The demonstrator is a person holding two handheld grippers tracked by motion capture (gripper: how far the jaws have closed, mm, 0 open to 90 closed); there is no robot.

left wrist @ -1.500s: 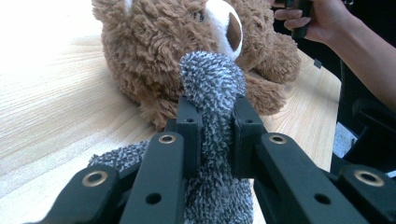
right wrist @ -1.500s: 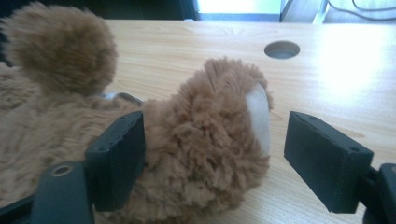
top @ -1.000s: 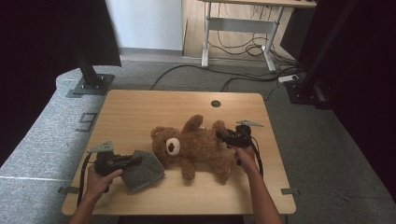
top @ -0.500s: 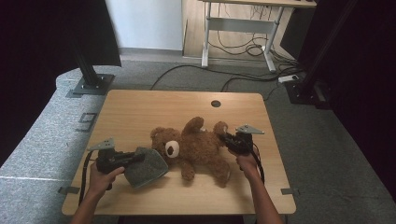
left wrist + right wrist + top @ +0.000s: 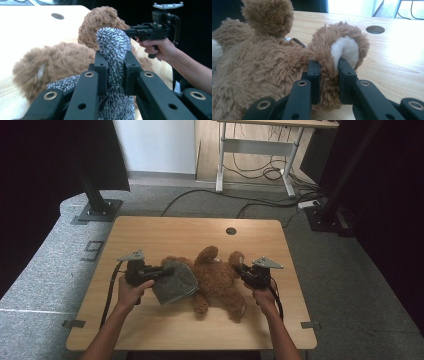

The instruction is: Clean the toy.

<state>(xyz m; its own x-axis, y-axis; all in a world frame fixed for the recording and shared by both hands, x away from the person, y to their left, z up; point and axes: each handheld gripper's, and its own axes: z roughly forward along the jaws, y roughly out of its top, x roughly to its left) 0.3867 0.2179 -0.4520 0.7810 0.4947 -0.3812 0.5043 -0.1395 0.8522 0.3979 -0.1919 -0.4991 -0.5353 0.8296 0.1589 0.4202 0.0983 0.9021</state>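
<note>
On the tabletop [image 5: 150, 232], my left hand-held gripper [image 5: 113, 58] clamps the grey cloth [image 5: 174, 282] over the teddy bear [image 5: 220, 277], my right hand-held gripper [image 5: 329, 67] pinches its paw; tugging could slip the fur free.

Light wood desk [image 5: 150, 235], round cable hole [image 5: 230, 231] near far edge. Brown teddy bear [image 5: 217, 277] lies at centre, toward the near edge.

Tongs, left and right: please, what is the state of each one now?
Left tongs: closed on the grey knitted cloth.
Right tongs: have just been closing, now gripping the teddy bear's foot.
</note>
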